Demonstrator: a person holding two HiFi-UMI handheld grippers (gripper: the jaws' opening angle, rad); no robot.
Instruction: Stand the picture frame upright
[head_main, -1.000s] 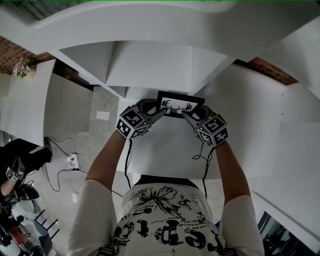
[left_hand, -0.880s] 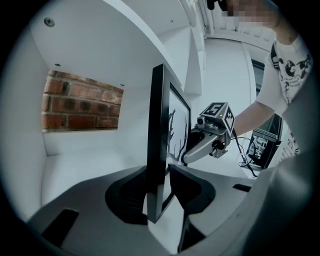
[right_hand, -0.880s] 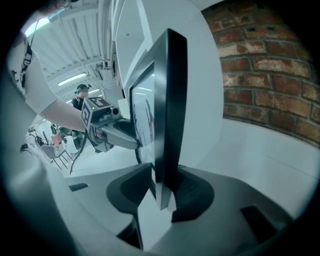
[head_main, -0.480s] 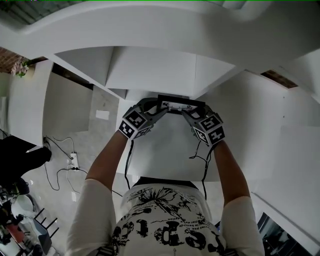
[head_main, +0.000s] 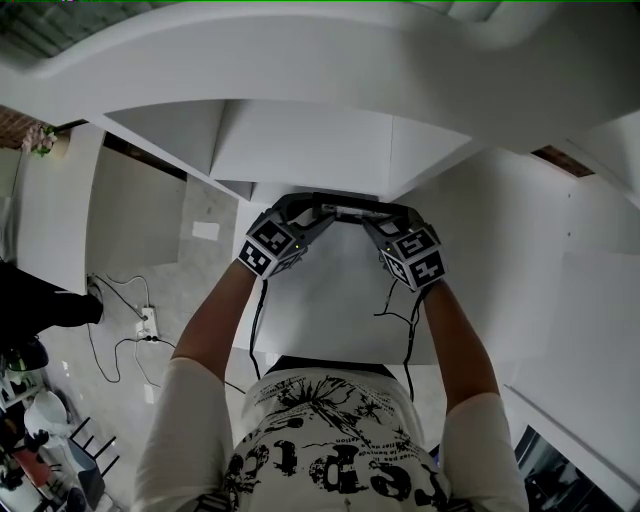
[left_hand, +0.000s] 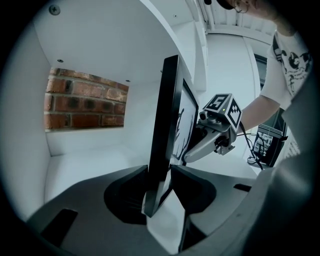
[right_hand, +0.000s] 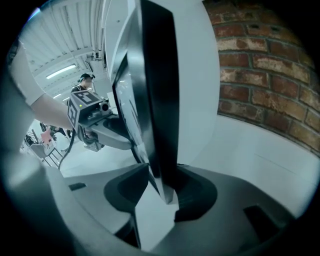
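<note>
The black picture frame stands almost upright on the white shelf; only its top edge shows in the head view. My left gripper grips its left end and my right gripper its right end. In the left gripper view the frame's edge fills the gap between the jaws of the left gripper; the antler print faces right. The frame likewise fills the right gripper. Both pairs of jaws have just been opening, but no gap shows at the pads.
The frame sits inside a white shelf compartment with a brick wall behind it. White side panels rise close on both sides and above. Down at the left, cables and a power strip lie on the floor.
The frame has tipped from leaning back with its picture showing to nearly upright, only its top edge now visible. Both grippers moved slightly deeper into the shelf with it.
</note>
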